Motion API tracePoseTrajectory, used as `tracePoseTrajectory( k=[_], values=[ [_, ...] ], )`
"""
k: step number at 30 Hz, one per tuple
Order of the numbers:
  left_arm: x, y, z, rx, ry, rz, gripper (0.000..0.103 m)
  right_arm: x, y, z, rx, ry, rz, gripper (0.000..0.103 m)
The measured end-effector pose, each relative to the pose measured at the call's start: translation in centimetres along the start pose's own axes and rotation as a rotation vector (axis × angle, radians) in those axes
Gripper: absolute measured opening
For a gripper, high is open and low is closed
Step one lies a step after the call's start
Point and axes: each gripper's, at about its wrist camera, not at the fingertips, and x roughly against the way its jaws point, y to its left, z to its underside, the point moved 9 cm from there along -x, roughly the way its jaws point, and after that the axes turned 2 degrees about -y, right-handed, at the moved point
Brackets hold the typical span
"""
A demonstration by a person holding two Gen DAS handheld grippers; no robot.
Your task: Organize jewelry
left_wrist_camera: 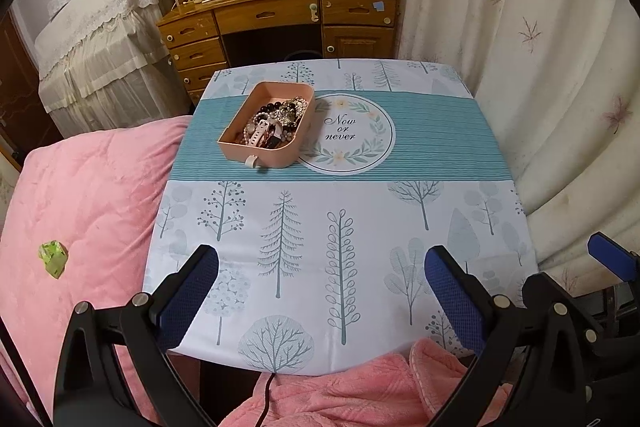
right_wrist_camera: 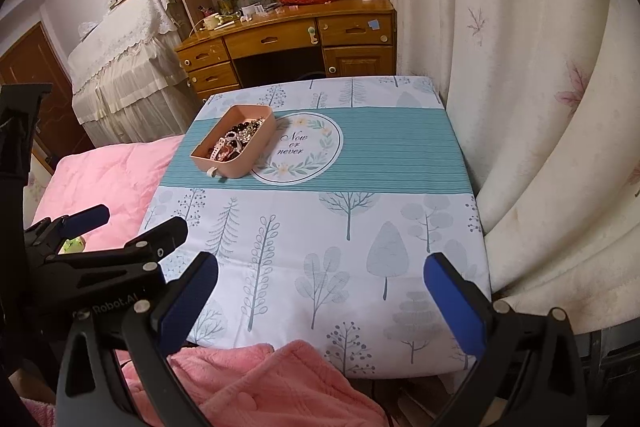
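Note:
A pink rectangular box [left_wrist_camera: 240,143] stands on the table's teal stripe, left of the round "Now or never" emblem [left_wrist_camera: 347,133]. It holds a pile of jewelry [left_wrist_camera: 276,119]: bead strings, a metal chain and a white watch strap. It also shows in the right wrist view [right_wrist_camera: 224,165] with the jewelry [right_wrist_camera: 234,141] inside. My left gripper [left_wrist_camera: 322,261] is open and empty over the table's near edge. My right gripper [right_wrist_camera: 322,269] is open and empty, also at the near edge, to the right of the left gripper [right_wrist_camera: 140,225].
The table wears a tree-print cloth [left_wrist_camera: 360,219]. A pink quilt [left_wrist_camera: 80,195] lies to the left with a small green object [left_wrist_camera: 53,257] on it. A curtain [left_wrist_camera: 540,67] hangs on the right. A wooden desk [left_wrist_camera: 280,23] stands behind. Pink fleece [left_wrist_camera: 340,387] lies below.

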Motion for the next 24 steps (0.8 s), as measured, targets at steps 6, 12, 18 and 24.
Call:
tracePoseTrajectory(
  k=[6, 12, 18, 24],
  values=[
    [0.03, -0.07, -0.12, -0.001, -0.002, -0.013, 0.102, -0.07, -0.26, 0.09, 0.001, 0.003, -0.004, 0.103],
    [-0.16, 0.38, -0.09, 0.001, 0.003, -0.022, 0.102, -0.09, -0.47, 0.20, 0.004, 0.009, -0.010, 0.103],
    [-0.40, 0.44, -0.12, -0.005, 0.010, -0.025, 0.102, -0.49, -0.92, -0.12, 0.009, 0.021, -0.013, 0.103],
    [-0.48, 0.54, -0.12, -0.008, 0.008, -0.030, 0.102, -0.54, -1.00, -0.13, 0.009, 0.022, -0.012, 0.103]
  ],
)
